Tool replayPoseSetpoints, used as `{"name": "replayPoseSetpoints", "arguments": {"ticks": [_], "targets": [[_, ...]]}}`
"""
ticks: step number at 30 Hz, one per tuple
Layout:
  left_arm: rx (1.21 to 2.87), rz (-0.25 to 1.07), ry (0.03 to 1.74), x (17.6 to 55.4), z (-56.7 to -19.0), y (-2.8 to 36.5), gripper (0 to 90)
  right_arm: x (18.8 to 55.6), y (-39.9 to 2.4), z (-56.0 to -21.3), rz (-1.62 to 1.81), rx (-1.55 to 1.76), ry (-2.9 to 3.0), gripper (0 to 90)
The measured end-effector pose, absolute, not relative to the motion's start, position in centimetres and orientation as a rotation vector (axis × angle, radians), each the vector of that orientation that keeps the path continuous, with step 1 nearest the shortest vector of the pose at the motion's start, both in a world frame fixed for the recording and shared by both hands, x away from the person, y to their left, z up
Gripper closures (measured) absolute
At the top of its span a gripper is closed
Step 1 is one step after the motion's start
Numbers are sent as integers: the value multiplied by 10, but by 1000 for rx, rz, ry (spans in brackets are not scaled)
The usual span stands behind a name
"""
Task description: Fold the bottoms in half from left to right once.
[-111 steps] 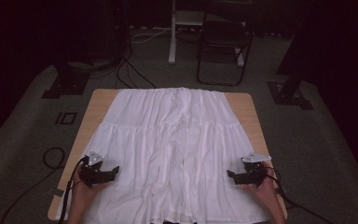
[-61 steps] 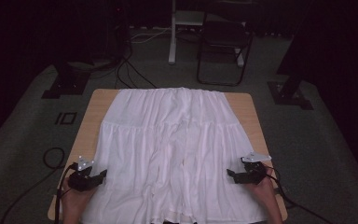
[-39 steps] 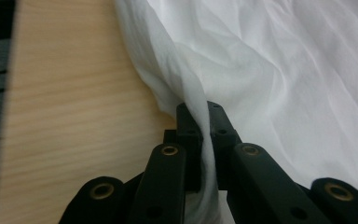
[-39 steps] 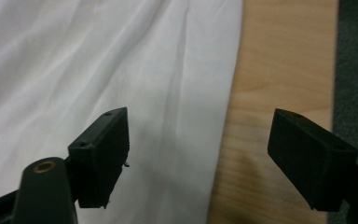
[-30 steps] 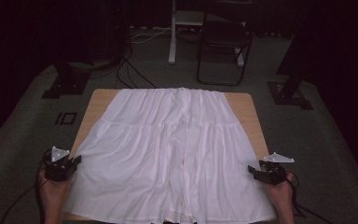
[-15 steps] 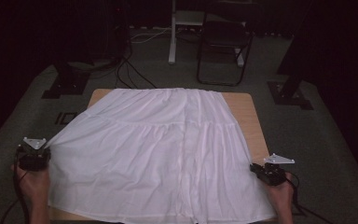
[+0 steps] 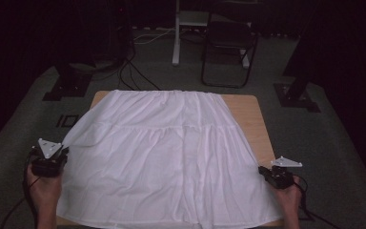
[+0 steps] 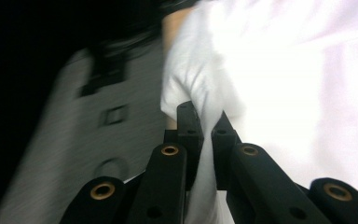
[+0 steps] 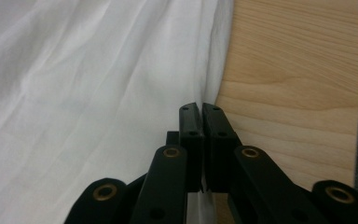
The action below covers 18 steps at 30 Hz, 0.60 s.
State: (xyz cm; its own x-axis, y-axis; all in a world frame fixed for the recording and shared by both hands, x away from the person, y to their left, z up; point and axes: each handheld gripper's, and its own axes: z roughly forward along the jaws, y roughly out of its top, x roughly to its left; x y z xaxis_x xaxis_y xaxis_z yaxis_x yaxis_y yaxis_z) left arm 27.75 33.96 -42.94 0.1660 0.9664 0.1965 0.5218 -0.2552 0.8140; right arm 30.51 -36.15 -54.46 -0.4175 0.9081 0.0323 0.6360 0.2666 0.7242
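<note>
A white tiered skirt [image 7: 171, 157] lies spread flat over a light wooden table [image 7: 249, 119], waistband at the far edge and hem hanging over the near edge. My left gripper [image 7: 65, 152] is beyond the table's left side, shut on the skirt's left edge. In the left gripper view the cloth [image 8: 205, 74] bunches between the closed jaws of the left gripper [image 8: 205, 122]. My right gripper [image 7: 263, 171] is shut on the skirt's right edge near the table's right side. The right gripper view shows the right gripper [image 9: 200, 110] pinching the thin fabric edge [image 9: 121, 93] above bare wood [image 9: 298, 70].
A strip of bare table shows along the right of the skirt. On the carpet behind stand a black chair [image 7: 229, 45], a white post [image 7: 176, 33], two black stand bases [image 7: 66, 88] [image 7: 298, 95] and loose cables [image 7: 128, 71].
Both grippers have moved outward from the skirt's lower part to its side edges. The left one has drawn the cloth leftward and flatter, then come back a little toward the table.
</note>
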Motion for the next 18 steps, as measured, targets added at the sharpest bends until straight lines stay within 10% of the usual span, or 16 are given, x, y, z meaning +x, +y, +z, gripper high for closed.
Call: {"name": "replayPoseSetpoints", "arguments": {"ticks": [18], "targets": [[1928, 451, 757, 300, -382, 179, 874, 306, -365, -546, 982, 1417, 2132, 870]]}}
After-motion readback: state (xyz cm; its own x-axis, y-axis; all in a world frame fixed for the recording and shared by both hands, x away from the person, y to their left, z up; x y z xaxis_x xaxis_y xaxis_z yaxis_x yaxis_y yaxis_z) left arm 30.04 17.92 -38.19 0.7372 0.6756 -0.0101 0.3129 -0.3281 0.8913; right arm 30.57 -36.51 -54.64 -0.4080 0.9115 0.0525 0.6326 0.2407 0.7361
